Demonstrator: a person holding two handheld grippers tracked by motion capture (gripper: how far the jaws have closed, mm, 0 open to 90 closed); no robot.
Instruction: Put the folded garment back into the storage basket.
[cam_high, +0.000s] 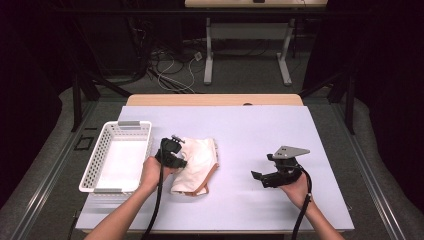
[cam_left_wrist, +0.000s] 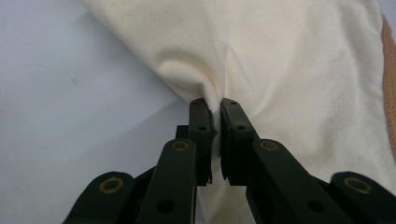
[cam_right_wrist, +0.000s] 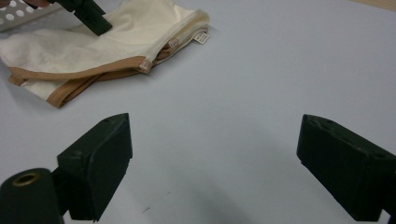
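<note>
A folded cream cloth (cam_high: 197, 162) with a tan-brown hem lies on the white table mat, just right of the basket. My left gripper (cam_high: 176, 161) sits at the cloth's left edge, and in the left gripper view its jaws are shut (cam_left_wrist: 215, 105) on a pinched fold of the cream cloth (cam_left_wrist: 280, 70). My right gripper (cam_high: 260, 177) hovers low over the mat to the right, well apart from the cloth, jaws wide open (cam_right_wrist: 212, 154) with nothing between them. The right gripper view shows the cloth (cam_right_wrist: 93, 46) and the left gripper's black jaw tip at the upper left.
A white perforated plastic basket (cam_high: 95, 165) stands at the left edge of the mat, with nothing in it. The wooden table edge (cam_high: 215, 100) runs along the back. Beyond it are a dark floor, cables and another table's legs.
</note>
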